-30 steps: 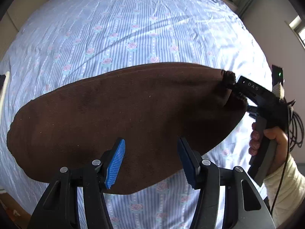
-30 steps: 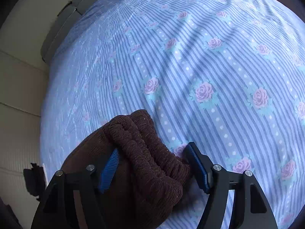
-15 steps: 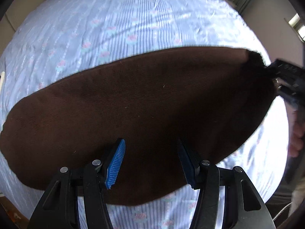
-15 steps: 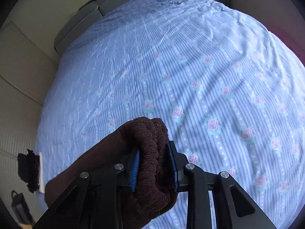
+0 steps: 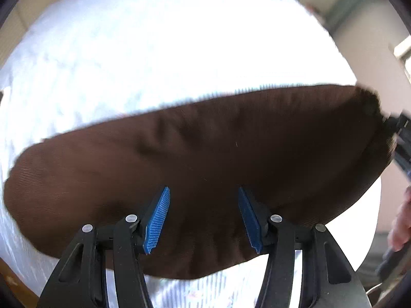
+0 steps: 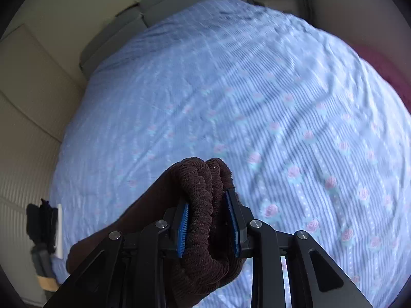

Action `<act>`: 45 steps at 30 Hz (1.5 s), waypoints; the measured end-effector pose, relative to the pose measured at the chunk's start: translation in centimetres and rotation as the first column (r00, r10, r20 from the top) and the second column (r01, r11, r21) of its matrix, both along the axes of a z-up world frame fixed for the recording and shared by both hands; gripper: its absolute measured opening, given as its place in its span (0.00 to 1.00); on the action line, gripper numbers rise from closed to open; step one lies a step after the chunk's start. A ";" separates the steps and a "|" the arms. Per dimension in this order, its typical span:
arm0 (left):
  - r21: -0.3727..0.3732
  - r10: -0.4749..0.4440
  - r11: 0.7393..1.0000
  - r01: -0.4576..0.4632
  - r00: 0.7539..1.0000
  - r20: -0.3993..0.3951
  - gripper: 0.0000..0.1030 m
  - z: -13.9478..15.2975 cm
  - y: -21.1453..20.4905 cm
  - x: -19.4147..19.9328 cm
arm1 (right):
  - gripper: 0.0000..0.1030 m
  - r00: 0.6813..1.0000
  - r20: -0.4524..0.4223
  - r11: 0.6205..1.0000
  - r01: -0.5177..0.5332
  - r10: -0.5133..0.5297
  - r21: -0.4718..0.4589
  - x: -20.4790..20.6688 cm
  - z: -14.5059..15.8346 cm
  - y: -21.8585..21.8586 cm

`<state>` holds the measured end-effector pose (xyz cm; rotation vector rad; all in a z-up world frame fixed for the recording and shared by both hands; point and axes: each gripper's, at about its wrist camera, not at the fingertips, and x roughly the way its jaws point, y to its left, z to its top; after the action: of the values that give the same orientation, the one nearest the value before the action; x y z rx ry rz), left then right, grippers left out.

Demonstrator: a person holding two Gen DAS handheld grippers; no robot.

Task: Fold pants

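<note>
The dark brown pants [image 5: 205,159] stretch across the striped floral bed sheet [image 5: 154,51], long and flat, with the right end lifted. My left gripper [image 5: 203,220] is open, its blue pads apart over the near edge of the pants, holding nothing. My right gripper [image 6: 208,228] is shut on the bunched ribbed end of the pants [image 6: 203,184] and holds it above the sheet [image 6: 257,89]. It shows blurred at the right edge of the left wrist view [image 5: 400,138].
The bed fills both views. A beige padded headboard and wall [image 6: 30,102] run along the left. A dark object [image 6: 42,223] sits by the bed's left edge. A hand [image 5: 400,225] shows at the right.
My right gripper closed on the bunched end of the pants and lifted it up from the sheet. My left gripper stayed open and moved closer over the pants.
</note>
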<state>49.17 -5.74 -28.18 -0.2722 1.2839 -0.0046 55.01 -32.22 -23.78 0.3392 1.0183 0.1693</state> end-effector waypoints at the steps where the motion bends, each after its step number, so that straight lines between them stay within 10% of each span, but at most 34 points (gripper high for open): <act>1: -0.010 0.032 0.999 -0.031 0.999 0.030 0.53 1.5 1.5 -0.7 | 0.27 1.000 0.018 1.000 -0.012 0.013 -0.007 -0.3 0.8 0.8; 14: -0.096 0.231 0.971 -0.218 0.961 0.153 0.52 7.8 15.7 -8.8 | 0.26 0.925 0.210 0.941 -0.278 0.316 -0.194 -6.9 10.9 18.7; 26: -0.091 0.264 0.963 -0.253 0.956 0.128 0.52 6.9 28.1 -13.4 | 0.25 0.875 0.047 0.830 -0.439 0.482 -0.344 -9.9 5.7 36.6; 37: -0.052 0.323 0.946 -0.319 0.943 0.083 0.57 5.2 34.9 -15.8 | 0.44 0.807 -0.211 0.736 -0.589 0.551 -0.333 -12.4 -1.7 46.0; 45: -0.025 0.328 0.945 -0.327 0.941 0.087 0.60 6.4 35.6 -17.3 | 0.49 0.710 -0.121 0.705 -0.704 0.694 -0.088 -17.2 4.4 45.9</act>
<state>31.85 29.88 -21.74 -0.4873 1.1363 0.2585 37.83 13.65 -19.33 -0.1880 1.1949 0.7892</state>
